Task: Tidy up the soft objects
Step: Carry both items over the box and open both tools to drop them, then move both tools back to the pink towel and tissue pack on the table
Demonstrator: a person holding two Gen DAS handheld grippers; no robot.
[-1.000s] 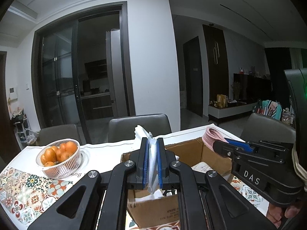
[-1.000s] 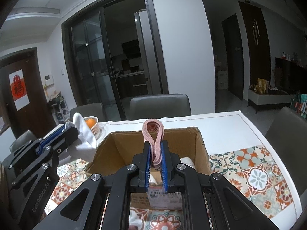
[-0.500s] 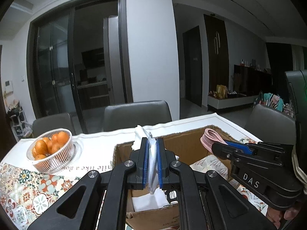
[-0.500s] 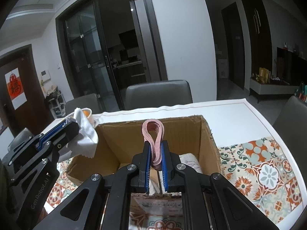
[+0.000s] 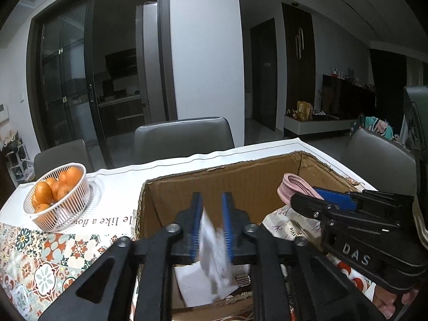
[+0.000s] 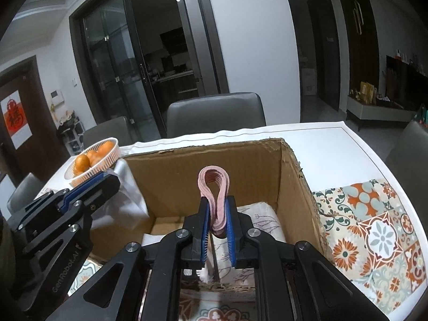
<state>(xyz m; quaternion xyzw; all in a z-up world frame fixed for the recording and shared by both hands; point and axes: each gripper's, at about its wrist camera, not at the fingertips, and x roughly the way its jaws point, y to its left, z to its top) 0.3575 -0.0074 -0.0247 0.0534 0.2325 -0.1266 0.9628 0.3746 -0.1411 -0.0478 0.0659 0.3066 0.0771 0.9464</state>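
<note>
White cloth (image 5: 214,248) hangs blurred between the blue pads of my left gripper (image 5: 211,224); my jaws there are opening, a clear gap shows on both sides of the cloth, and the pads no longer press it. Pink folded band (image 6: 214,195) stands upright as a loop between the pads of my right gripper (image 6: 217,230); these jaws are also opening, with the band between them and the pads close against its sides. Whether they press it, I cannot tell.

Both grippers hang over the open cardboard box (image 6: 206,165), which sits on the table (image 6: 321,139). Inside the box, below my fingers, lie a flat white sheet (image 5: 198,283) and a printed soft package (image 6: 263,219). The box walls enclose both grippers on the near and far sides.

Beside the box, on the left, a white wire basket of oranges (image 5: 57,195) rests on the white table runner. A patterned mat (image 6: 374,230) covers the table on the right. Beyond the table stand grey chairs (image 5: 183,139), then dark glass sliding doors (image 6: 120,75).
</note>
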